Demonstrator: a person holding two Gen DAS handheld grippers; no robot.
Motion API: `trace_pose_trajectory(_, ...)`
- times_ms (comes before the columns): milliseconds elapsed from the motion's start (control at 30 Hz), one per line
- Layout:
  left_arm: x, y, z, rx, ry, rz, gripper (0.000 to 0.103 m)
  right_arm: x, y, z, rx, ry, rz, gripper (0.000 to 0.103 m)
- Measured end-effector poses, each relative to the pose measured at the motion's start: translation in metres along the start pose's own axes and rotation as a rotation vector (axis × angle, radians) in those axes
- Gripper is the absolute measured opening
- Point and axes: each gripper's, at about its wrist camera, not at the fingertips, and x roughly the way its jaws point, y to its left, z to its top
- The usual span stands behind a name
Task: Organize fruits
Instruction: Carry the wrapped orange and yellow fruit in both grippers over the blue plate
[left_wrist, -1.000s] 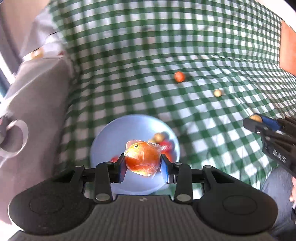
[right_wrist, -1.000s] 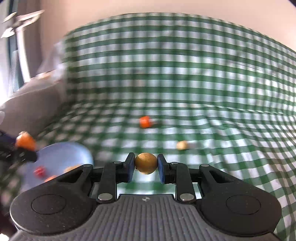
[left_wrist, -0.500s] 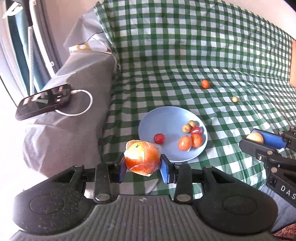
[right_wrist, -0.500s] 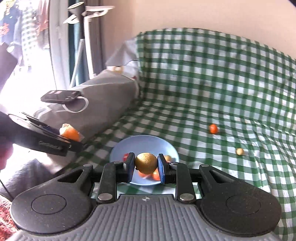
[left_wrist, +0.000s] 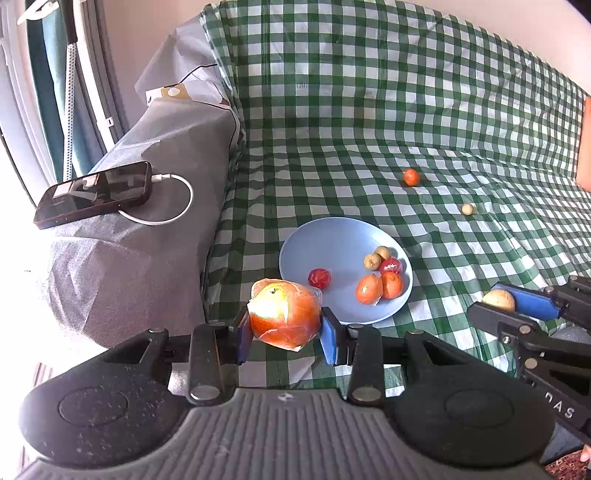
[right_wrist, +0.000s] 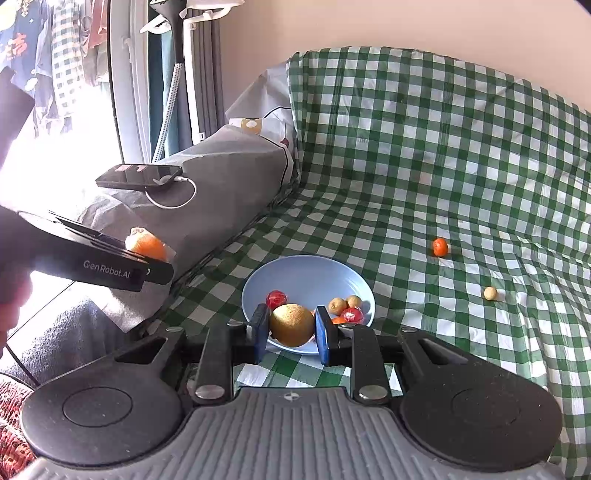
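left gripper (left_wrist: 284, 338): mine, clamped on a wrapped orange fruit (left_wrist: 284, 318), both blue pads against its clear film; held off the near-left edge of the plate.
right gripper (right_wrist: 291, 334): mine, closed tight on a round tan fruit (right_wrist: 291, 325); held over the plate's near rim.
cross view: right gripper also shows low right in the left camera, left gripper at far left in the right camera.
plate (left_wrist: 332, 236): light blue, flat on the cloth just past both grippers.
in plate: red wrapped fruit (left_wrist: 319, 278) alone toward the left; two orange fruits (left_wrist: 380, 287) touching, near-right; another red wrapped one (left_wrist: 390, 265) and two small tan fruits (left_wrist: 376, 258) bunched behind them.
blocking: tan fruit and right pads cover part of the plate's near rim and the orange pair in the right camera.
loose fruit: small orange one (left_wrist: 411, 177) on the cloth beyond the plate; small pale one (left_wrist: 467, 209) to its right, well apart from the plate.
surface: green-white check cloth (left_wrist: 369, 110) draped over seat and backrest.
left side: grey covered armrest (left_wrist: 147, 240), phone (left_wrist: 92, 194) lying on it with a white cable (left_wrist: 173, 218) plugged in.
room: window and curtains far left, plain wall behind.
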Motion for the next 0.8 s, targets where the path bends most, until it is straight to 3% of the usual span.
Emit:
trace_pose_trajectory(367,0.036,-0.002,0.02,-0.037,0.031,-0.033,0.042,0.033,-0.011,0.007,0.004,0.023,-0.009,0.027)
trace_pose_trajectory(800,0.127,-0.018,0.072,-0.005,0.053,-0.039,0.042,0.129,-0.039,0.019,0.003,0.091,-0.035,0.027)
